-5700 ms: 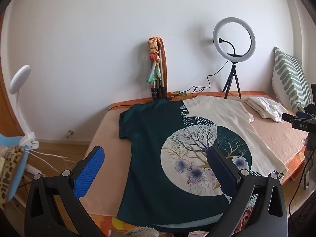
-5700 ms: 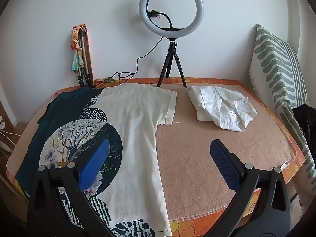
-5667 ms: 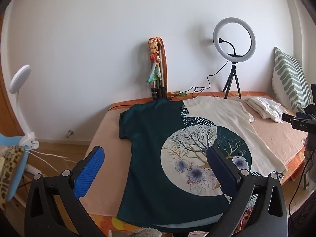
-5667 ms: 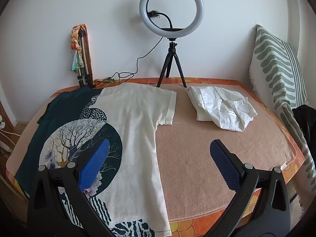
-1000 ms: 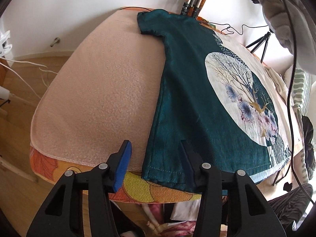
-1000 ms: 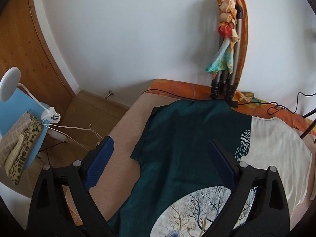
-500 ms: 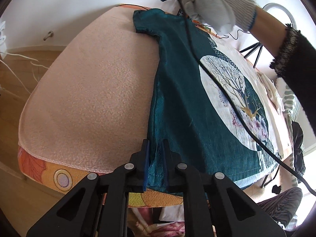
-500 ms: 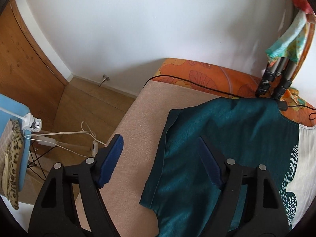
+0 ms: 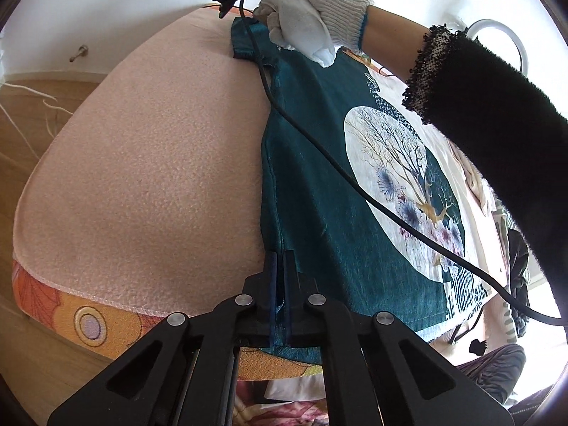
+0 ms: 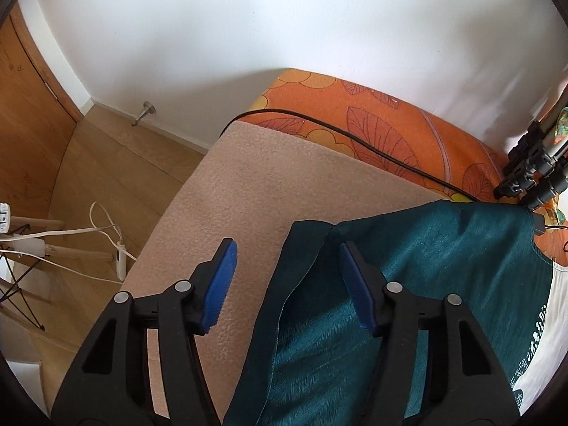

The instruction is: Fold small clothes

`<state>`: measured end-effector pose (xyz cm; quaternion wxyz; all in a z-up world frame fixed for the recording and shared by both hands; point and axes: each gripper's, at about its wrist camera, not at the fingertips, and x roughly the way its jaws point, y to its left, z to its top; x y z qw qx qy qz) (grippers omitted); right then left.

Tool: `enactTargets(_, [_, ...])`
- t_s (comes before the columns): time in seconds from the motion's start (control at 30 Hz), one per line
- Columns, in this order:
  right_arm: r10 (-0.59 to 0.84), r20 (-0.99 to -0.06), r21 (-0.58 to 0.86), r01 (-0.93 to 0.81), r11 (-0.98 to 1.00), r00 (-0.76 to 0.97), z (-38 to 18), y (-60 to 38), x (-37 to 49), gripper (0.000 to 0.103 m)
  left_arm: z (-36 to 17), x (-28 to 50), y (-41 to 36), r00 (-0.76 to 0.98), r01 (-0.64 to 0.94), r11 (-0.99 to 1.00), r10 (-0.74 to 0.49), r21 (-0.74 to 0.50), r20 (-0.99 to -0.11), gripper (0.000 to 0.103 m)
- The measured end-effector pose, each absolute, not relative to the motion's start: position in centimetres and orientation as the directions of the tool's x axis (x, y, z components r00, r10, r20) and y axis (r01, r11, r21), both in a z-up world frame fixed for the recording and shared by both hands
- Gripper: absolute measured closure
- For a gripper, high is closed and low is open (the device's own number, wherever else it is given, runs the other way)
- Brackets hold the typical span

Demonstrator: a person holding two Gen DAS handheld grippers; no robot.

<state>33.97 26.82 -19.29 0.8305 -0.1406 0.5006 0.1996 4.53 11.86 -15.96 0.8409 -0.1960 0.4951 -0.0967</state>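
While left gripper pinches T-shirt hem | no writing legible

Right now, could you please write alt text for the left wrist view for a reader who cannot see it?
The left gripper is shut on the bottom corner of a teal T-shirt with a round tree print, spread on a peach blanket. At the far sleeve, a white-gloved hand holds the other gripper, its black cable trailing across the shirt.

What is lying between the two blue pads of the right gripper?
In the right wrist view, the right gripper straddles the teal sleeve edge of the T-shirt and a strip of pink blanket; its jaws are closing, not yet pressing.
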Motion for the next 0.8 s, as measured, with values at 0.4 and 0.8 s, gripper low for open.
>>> enactTargets(0.4, [0.196, -0.877, -0.017, -0.437, 0.899, 0.439, -17.9, 23.5, 35.4, 0.1, -14.8, 4.2, 11.1, 0.524, 0.012, 0.913, -0.353, -0.407, -0.776, 0.103])
enactTargets(0.8, [0.234, -0.799, -0.002, -0.391, 0.921, 0.554, -10.4, 13.7, 33.8, 0.1, -12.6, 3.7, 6.2, 0.541, 0.164, 0.902, -0.42, -0.398, -0.729, 0.103])
